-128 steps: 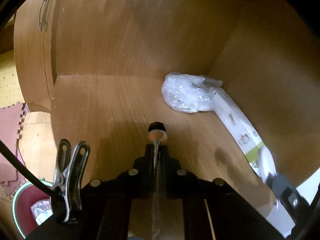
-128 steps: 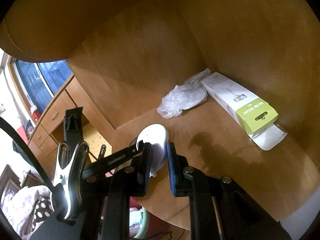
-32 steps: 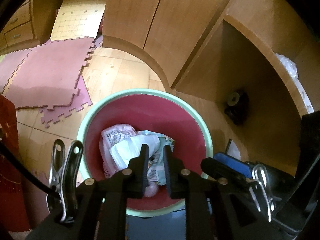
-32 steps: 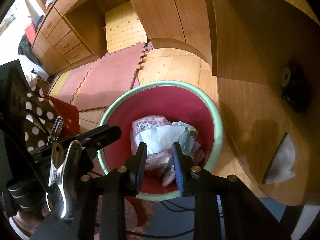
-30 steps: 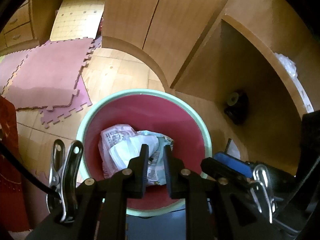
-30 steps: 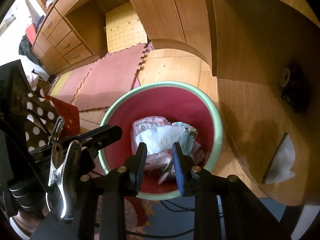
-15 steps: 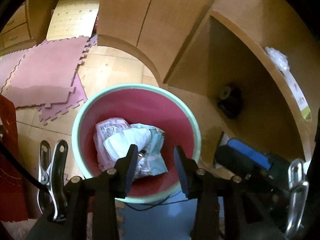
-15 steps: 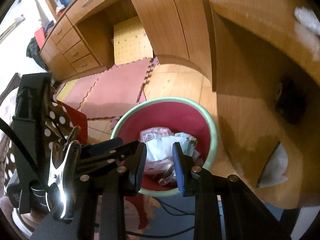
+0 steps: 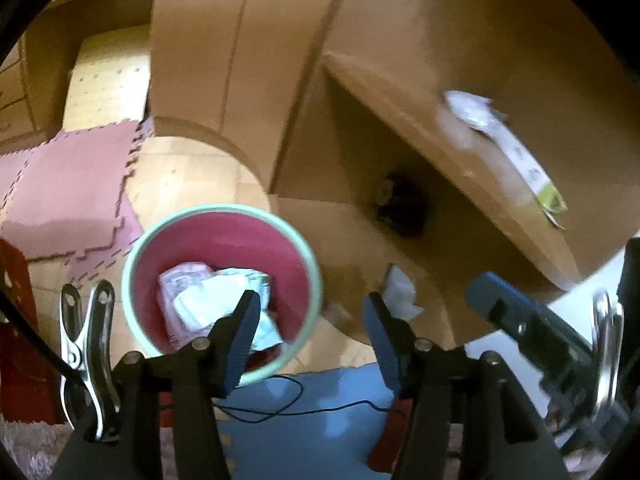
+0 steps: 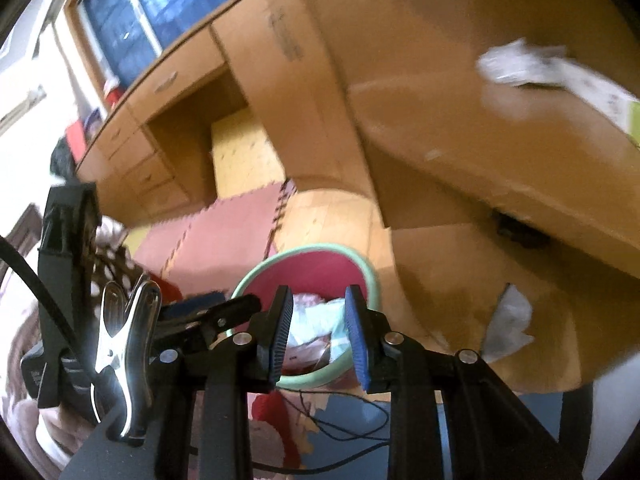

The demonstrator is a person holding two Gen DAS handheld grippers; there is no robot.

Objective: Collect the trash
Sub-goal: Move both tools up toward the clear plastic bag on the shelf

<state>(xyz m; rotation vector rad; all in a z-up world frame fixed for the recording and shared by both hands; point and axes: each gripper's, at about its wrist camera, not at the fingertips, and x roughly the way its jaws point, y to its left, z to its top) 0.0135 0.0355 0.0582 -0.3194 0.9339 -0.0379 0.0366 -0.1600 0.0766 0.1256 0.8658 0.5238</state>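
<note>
Below us lies wood flooring with pink foam mats (image 9: pixel 68 184) and a blue mat (image 9: pixel 320 424), wooden cabinets behind. Since half a second ago we have raised both tools — left gripper (image 9: pixel 312 336) spread wider, right gripper (image 10: pixel 318 320) parted, both empty. One red bin (image 9: pixel 224 236) holds the crumpled wrappers (image 9: pixel 208 296); one plastic bag (image 10: pixel 508 64) and one box (image 9: pixel 524 164) sit on the far-right shelf.

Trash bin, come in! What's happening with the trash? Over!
Left gripper open, empty. Right gripper open, empty. Wrappers in bin. Plastic bag, box remain on shelf.
</note>
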